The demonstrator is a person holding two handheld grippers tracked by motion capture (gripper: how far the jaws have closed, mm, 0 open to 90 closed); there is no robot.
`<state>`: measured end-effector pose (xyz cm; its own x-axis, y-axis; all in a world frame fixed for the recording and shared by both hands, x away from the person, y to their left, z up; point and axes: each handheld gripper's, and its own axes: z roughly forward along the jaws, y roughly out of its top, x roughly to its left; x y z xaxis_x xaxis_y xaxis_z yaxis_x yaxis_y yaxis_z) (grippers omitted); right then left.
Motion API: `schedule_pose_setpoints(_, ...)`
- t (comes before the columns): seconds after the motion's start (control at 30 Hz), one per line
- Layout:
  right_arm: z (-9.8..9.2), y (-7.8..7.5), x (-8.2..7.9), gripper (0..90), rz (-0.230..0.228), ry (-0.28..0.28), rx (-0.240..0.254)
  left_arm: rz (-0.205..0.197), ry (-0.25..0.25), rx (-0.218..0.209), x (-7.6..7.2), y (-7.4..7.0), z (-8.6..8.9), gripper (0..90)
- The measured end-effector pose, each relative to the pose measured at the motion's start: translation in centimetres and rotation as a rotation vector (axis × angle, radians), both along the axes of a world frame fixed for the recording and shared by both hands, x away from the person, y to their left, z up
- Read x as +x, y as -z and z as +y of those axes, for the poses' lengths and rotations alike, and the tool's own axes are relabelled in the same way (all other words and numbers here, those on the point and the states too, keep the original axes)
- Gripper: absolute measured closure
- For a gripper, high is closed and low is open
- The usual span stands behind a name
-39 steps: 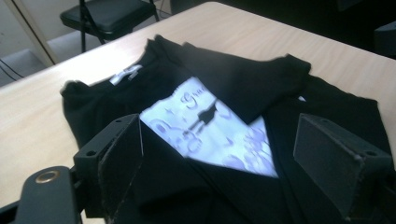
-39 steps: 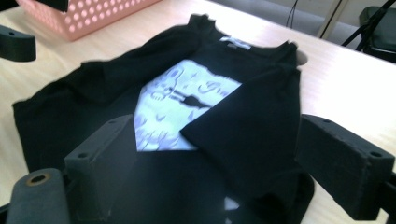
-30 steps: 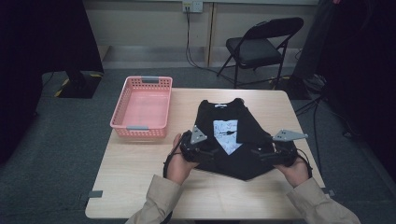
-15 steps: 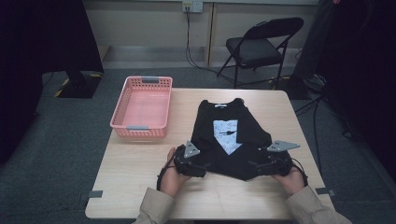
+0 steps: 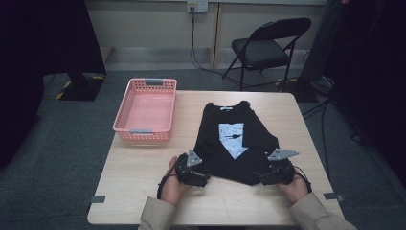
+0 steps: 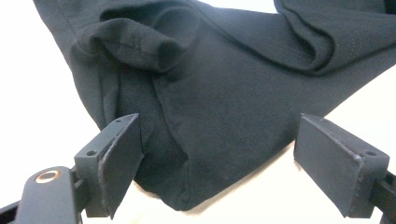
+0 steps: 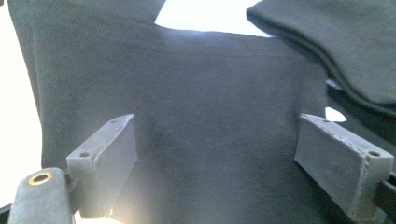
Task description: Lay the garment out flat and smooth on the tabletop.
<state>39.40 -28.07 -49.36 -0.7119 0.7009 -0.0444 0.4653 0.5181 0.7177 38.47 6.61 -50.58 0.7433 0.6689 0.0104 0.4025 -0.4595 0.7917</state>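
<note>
At the worktop's [image 5: 143,191] near edge, the left tongs [image 5: 191,173] are held wide open over the near-left corner of the black T-shirt [image 5: 239,143], having been drawn back toward the person within the last second. Beside the near-right corner, the right tongs [image 5: 273,175] are likewise spread and empty. The shirt is left flat mid-worktop, so a fresh hem grasp is judged imminent.

Black T-shirt [image 5: 234,143] with white print lies partly folded, flat on the table.
</note>
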Motion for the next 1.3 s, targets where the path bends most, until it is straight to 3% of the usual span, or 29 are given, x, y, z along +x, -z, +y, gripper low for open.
schedule_pose_setpoints(0.13, -0.1, 0.2, 0.1, 11.7, 0.021, -0.007, 0.024, -0.009, 0.006, -0.003, -0.2, 0.2, -0.1, 14.5)
schedule_pose_setpoints(0.23, -0.4, 0.5, 0.2, 11.3, 0.012, -0.019, 0.045, -0.019, 0.014, -0.028, -0.2, 0.5, -0.1, 12.3)
schedule_pose_setpoints(0.5, -0.5, 0.5, 0.3, 10.8, 0.007, -0.028, 0.049, -0.021, 0.012, -0.027, -0.2, 0.5, -0.1, 11.9)
schedule_pose_setpoints(0.83, 0.5, -0.4, 0.6, 12.4, 0.007, -0.036, -0.007, -0.022, 0.005, -0.026, -0.3, 0.5, -0.1, 11.8)
schedule_pose_setpoints(1.1, 2.0, -2.3, 2.7, 19.2, -0.025, -0.079, -0.039, -0.021, 0.002, -0.027, -0.3, 0.5, -0.1, 11.8)
schedule_pose_setpoints(1.3, 2.5, -3.7, 5.2, 23.9, -0.042, -0.048, -0.034, -0.021, 0.001, -0.027, -0.3, 0.5, -0.1, 11.8)
